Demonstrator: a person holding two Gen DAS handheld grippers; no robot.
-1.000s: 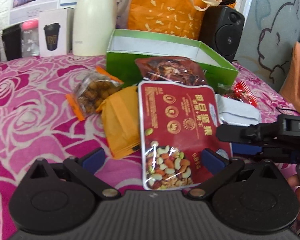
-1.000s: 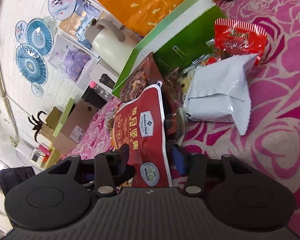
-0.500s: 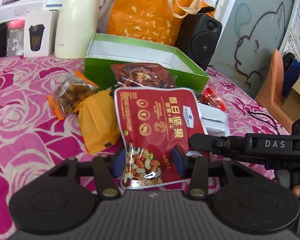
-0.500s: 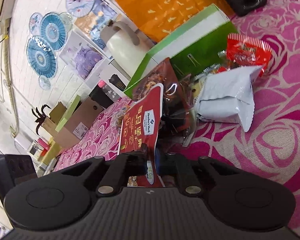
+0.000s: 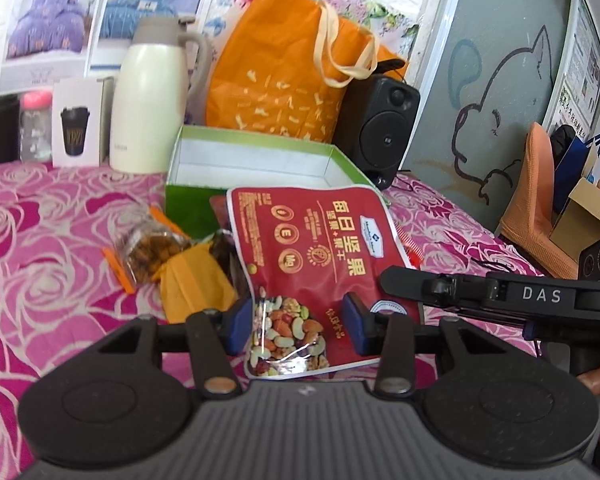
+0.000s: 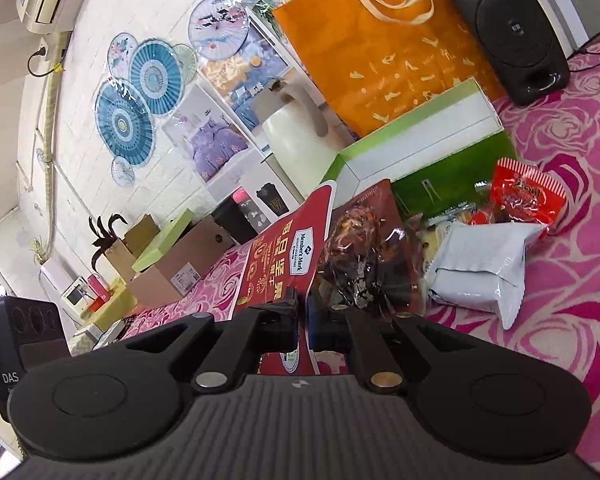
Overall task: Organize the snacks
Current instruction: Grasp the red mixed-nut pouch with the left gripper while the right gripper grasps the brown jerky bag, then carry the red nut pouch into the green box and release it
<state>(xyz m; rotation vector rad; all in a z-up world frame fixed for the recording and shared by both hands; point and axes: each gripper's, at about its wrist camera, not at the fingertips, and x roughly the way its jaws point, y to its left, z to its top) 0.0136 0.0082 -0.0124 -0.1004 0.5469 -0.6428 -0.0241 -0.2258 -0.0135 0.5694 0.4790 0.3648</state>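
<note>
Nearest, both sets of fingers have just been closing on the red nut pouch [image 5: 316, 264], which a second ago lay flat on the rose-patterned worktop [image 5: 52, 240] among the other snacks. The left gripper [image 5: 298, 322] now pinches the pouch's lower end across its width, blue pads pressing its two side edges, fingers stopped partway by the pouch. The right gripper [image 6: 302, 320] is nearly shut, clamped edge-on over the pouch's bottom corner.

The pouch has come up off the pile and stands tilted, its top edge toward the green box [image 5: 256, 160], which sits just behind, open and looking empty. That suggests the pouch is about to go in first.

Left behind are the orange packet [image 5: 192, 284], the clear bag of fried snacks [image 5: 152, 248], the dark meat packet [image 6: 364, 248], the white pouch [image 6: 480, 264] and the red candy bag [image 6: 524, 196].
</note>
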